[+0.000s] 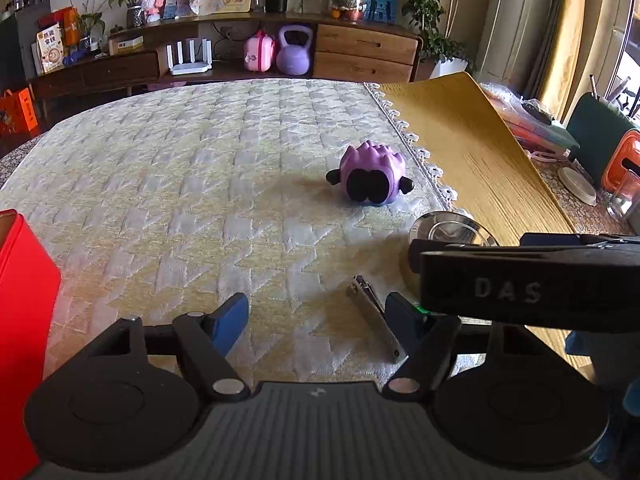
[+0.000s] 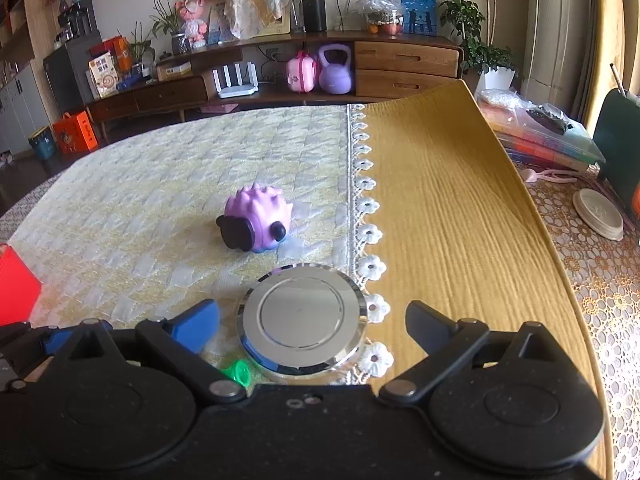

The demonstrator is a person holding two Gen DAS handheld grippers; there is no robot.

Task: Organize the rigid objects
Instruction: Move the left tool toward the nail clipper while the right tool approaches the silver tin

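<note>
A round shiny metal tin lies on the quilted cloth. It sits between the fingers of my right gripper, which stands open with gaps on both sides of the tin. A small green piece lies just under the right gripper's left finger. Farther back stands a purple spiky toy. My left gripper is open above the cloth. A metal nail clipper lies just inside its right finger, untouched. The tin shows behind the right tool's black housing.
A red box stands at the left edge. A mustard cloth with a lace border covers the table's right part. Beyond it lie white lids, stacked books and an orange container. A sideboard runs along the far wall.
</note>
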